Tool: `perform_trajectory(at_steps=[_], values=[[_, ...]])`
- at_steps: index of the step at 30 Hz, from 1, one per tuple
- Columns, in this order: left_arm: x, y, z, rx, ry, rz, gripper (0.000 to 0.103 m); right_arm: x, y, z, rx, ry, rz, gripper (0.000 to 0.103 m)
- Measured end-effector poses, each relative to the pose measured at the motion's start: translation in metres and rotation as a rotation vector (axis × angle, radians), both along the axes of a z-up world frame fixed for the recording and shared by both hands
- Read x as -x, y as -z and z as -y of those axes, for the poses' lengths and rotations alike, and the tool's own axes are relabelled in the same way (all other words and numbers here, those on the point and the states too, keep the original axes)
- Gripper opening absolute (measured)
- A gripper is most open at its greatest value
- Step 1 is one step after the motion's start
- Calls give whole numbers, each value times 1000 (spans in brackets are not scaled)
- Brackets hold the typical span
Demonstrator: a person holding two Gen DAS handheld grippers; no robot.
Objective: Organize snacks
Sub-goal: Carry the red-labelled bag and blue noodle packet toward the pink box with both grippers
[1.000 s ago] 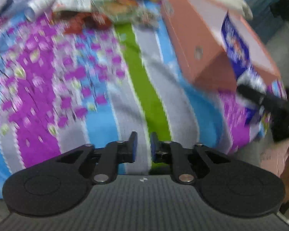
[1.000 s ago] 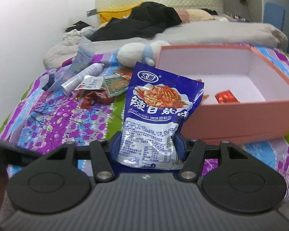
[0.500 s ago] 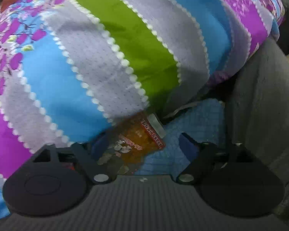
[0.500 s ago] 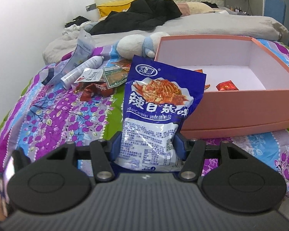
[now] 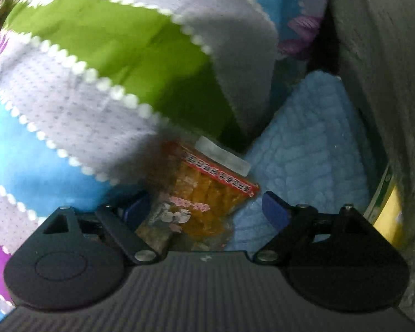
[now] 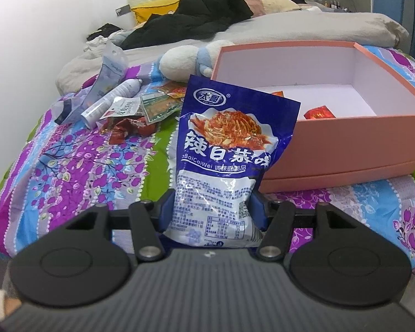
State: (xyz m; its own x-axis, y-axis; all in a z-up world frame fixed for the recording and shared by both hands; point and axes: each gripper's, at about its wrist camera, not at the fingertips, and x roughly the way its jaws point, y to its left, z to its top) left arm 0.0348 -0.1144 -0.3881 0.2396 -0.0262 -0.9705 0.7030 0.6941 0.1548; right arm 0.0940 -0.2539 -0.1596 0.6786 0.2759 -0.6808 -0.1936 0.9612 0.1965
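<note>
- The bed (image 6: 77,163) is seen filling the right wrist view, covered by a bedspread (image 5: 77,102) striped in purple, blue, grey and green; in the left wrist view that bedspread is seen draped down over the bed's edge.
- A pink box (image 6: 343,149) is seen standing open on the bed, to the right of the right tool, its white inside exposed; a red wrapped snack (image 6: 319,113) is seen lying in it, and an orange corner of something else is glimpsed at its near-left inside, half hidden by the bag.
- A blue-and-white snack bag (image 6: 224,166) printed with a red noodle picture is held upright in the right tool (image 6: 211,215), the blue pads clamped on its lower end; the bag is seen in front of the box's left corner.
- A white plush toy (image 6: 179,63) is seen lying just beyond the box's far-left corner.
- A loose pile of snack packets (image 6: 141,110) is seen scattered on the bedspread left of the bag, with a white bottle (image 6: 112,101) lying tilted among them.
- Down by the bed's edge, the left tool (image 5: 202,210) is pointed steeply downward, its jaws opening and standing wide apart.
- An orange snack packet (image 5: 204,193) with a red printed band is seen between those pads, lying on a light blue textured cloth (image 5: 310,149); neither pad can be seen pressing on it.
</note>
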Motion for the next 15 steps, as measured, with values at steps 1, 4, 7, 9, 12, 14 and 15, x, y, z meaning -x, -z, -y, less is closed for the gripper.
perform_trajectory(at_steps=[1, 4, 7, 9, 12, 14, 15], values=[[3, 3, 2, -19, 21, 8, 90, -1, -1, -1, -1, -3, 3, 59], [9, 12, 6, -66, 43, 32, 89, -1, -1, -3, 15, -11, 10, 59], [12, 20, 10, -120, 44, 64, 89, -1, 1, -3, 17, -11, 4, 59], [14, 29, 9, -165, 48, 87, 85, -1, 2, -2, 21, -10, 2, 58], [15, 35, 9, -209, 45, 113, 79, -1, 2, -2, 27, -9, 0, 58], [13, 40, 13, -225, 41, 122, 76, -2, 2, -3, 31, -9, 0, 58], [12, 42, 14, -230, 39, 125, 73, -3, 2, -3, 32, -10, 1, 58]])
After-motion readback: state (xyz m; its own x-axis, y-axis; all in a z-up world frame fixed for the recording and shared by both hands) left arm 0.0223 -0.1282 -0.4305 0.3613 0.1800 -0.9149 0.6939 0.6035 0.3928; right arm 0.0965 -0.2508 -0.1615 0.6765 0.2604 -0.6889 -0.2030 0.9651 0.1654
